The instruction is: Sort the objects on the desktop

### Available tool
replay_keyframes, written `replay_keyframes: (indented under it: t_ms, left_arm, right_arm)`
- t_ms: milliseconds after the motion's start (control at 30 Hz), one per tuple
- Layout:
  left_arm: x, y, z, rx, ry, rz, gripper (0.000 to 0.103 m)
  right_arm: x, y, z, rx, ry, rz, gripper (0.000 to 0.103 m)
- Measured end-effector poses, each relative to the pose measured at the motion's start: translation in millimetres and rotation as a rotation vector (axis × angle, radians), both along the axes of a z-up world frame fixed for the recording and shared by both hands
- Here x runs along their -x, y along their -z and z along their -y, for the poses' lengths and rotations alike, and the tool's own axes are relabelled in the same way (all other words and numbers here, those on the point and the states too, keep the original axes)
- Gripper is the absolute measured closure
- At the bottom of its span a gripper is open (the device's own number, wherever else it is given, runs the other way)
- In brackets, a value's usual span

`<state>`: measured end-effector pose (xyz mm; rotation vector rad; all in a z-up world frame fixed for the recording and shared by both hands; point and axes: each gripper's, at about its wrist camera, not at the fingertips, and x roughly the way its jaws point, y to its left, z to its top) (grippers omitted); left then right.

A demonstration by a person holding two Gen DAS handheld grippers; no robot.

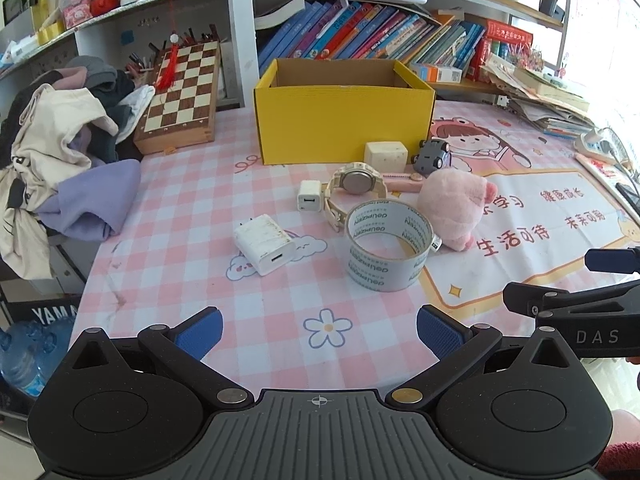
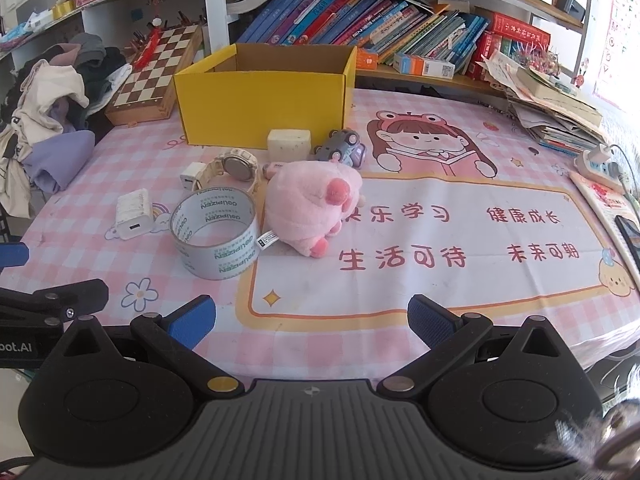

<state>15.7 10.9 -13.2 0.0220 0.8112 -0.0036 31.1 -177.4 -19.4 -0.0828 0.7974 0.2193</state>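
Both grippers hung over the near edge of the table with jaws spread wide and nothing between them: the left gripper [image 1: 319, 334] above the pink checked tablecloth [image 1: 192, 208], the right gripper [image 2: 312, 322] just beside it. A broad strip of bare cloth lay between the fingertips and the clutter.

Taking the yellow box [image 1: 344, 128] as landmark: it stood open-topped toward the back. Against its front wall sat a cream block [image 1: 386, 155] and a grey toy car [image 1: 431, 155]. Nearer lay a watch [image 1: 354, 188], a small white charger cube [image 1: 309, 201], a larger white charger [image 1: 264, 244], a roll of tape [image 1: 388, 246] standing on its edge face, and a pink plush toy [image 1: 454, 208] touching the tape's side. Left of the box leaned a chessboard [image 1: 180, 96] and heaped clothes [image 1: 60, 148]; behind it ran shelves of books [image 1: 360, 36].
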Motion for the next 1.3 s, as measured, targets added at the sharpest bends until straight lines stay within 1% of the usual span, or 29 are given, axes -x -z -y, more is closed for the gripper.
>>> replay_keyframes:
  t_ms: [200,400,500,667,833,1300]
  left_arm:
    - [-1,-1,-3,-0.002,-0.031,-0.001,0.000]
    - [-1,-7,-6,0.001,-0.054,0.022,0.000]
    - [-3,-7,-6,0.006,-0.049,0.024,0.000]
    - [-8,-3,-2,0.023,-0.017,0.007,0.000]
    - [-8,-6,6,0.003,0.017,0.029,0.000]
    - [-8,-11,1,0.017,0.033,0.064,0.000]
  right_arm:
    - [-1,1,-4,0.006,-0.036,-0.011,0.000]
    - [-1,-4,-4,0.004,-0.049,0.011,0.000]
    - [-2,-5,-3,0.005,-0.046,0.017,0.000]
    - [-5,-1,2,-0.001,-0.028,0.002,0.000]
    - [-7,0,2,-0.001,-0.029,-0.002,0.000]
    - [-4,-9,0,-0.002,-0.015,0.051,0.000]
